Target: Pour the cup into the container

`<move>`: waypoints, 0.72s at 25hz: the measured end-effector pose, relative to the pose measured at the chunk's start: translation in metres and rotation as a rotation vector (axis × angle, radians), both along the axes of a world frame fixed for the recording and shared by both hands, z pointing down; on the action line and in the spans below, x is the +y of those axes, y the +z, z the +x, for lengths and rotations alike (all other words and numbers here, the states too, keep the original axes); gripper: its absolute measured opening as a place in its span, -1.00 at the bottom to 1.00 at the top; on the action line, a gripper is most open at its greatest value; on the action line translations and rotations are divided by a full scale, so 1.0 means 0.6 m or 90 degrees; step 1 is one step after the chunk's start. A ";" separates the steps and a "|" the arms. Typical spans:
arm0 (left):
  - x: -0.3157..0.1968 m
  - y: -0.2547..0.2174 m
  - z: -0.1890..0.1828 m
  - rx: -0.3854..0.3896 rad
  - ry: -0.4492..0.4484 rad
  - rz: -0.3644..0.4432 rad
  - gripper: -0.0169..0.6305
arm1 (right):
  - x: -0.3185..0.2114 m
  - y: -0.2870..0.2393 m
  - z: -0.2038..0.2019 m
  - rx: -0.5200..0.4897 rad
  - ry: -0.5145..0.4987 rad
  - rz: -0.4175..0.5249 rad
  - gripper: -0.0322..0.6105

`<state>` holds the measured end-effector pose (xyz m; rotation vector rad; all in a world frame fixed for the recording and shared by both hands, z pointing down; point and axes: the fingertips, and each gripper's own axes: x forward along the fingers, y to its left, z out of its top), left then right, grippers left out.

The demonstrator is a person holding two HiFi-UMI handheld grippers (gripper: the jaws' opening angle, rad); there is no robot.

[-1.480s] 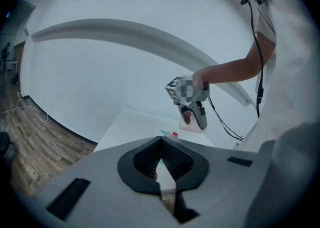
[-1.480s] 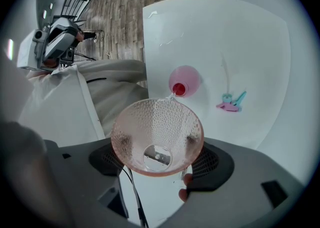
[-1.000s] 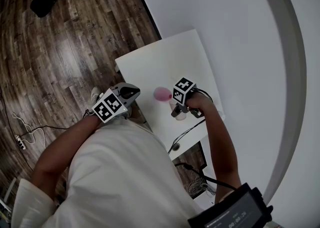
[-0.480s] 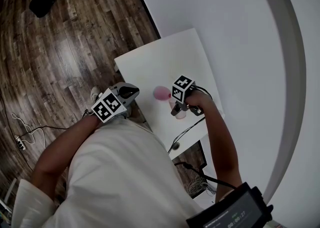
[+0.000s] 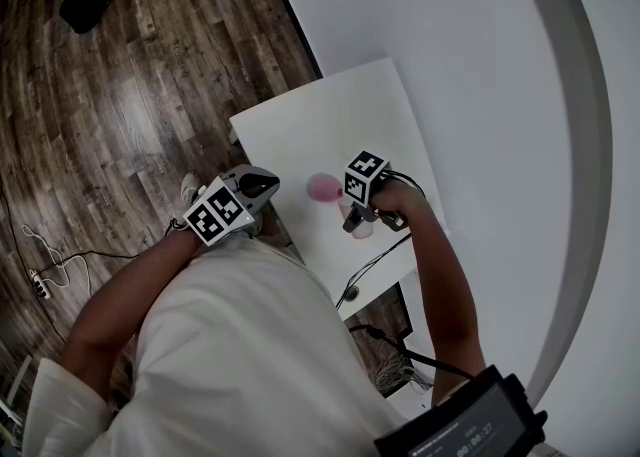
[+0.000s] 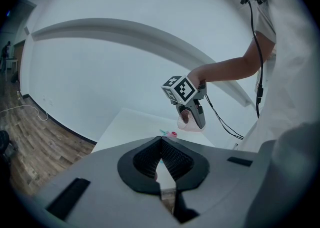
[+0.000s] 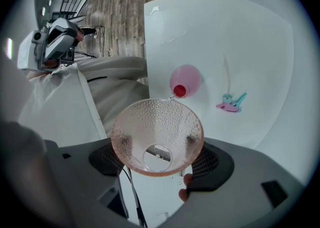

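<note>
My right gripper (image 7: 156,145) is shut on a clear, pink-tinted dimpled cup (image 7: 157,133), tipped forward with its mouth toward the camera. The cup's lip hangs just above the red mouth of a small pink container (image 7: 186,79) standing on the white table (image 7: 250,47). Inside, the cup looks nearly empty. In the head view the right gripper (image 5: 356,224) and cup (image 5: 361,229) sit right beside the container (image 5: 322,187). My left gripper (image 5: 262,185) hangs shut and empty off the table's left edge, its jaws (image 6: 161,169) closed together.
A teal and pink clip (image 7: 231,102) lies on the table to the right of the container. A cable (image 5: 372,265) runs off the table's near edge. Wood floor (image 5: 120,95) lies to the left, a white wall (image 5: 470,65) behind the table.
</note>
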<state>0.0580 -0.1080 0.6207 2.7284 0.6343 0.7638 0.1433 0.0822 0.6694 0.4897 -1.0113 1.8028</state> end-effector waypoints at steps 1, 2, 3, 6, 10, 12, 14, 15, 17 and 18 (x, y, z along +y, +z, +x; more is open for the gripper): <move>0.000 0.000 0.000 0.000 0.000 0.000 -0.91 | 0.000 0.000 0.000 0.000 -0.002 -0.001 0.24; 0.000 0.000 0.000 0.000 -0.001 0.000 -0.91 | -0.001 0.000 0.000 -0.001 -0.004 -0.001 0.24; 0.000 0.000 -0.001 0.000 -0.001 0.000 -0.91 | -0.002 0.001 0.000 -0.002 -0.007 -0.001 0.24; -0.001 0.001 -0.001 0.000 -0.003 -0.001 -0.91 | -0.003 -0.001 0.000 -0.002 -0.012 -0.006 0.24; -0.002 0.003 -0.001 -0.001 -0.004 -0.002 -0.91 | -0.003 -0.001 0.001 -0.005 -0.018 -0.009 0.24; 0.000 0.003 -0.001 -0.001 -0.004 -0.003 -0.91 | -0.001 -0.002 0.002 -0.006 -0.022 -0.012 0.24; 0.000 0.003 0.000 -0.001 -0.004 -0.003 -0.91 | -0.001 -0.004 0.004 -0.006 -0.025 -0.015 0.24; -0.001 0.003 0.000 0.000 -0.004 -0.004 -0.91 | -0.002 -0.004 0.004 -0.006 -0.027 -0.016 0.24; -0.002 0.003 0.000 0.000 -0.004 -0.004 -0.91 | -0.003 -0.005 0.004 -0.007 -0.031 -0.020 0.24; -0.003 0.003 0.000 0.000 -0.003 -0.004 -0.91 | -0.003 -0.005 0.004 -0.008 -0.034 -0.022 0.24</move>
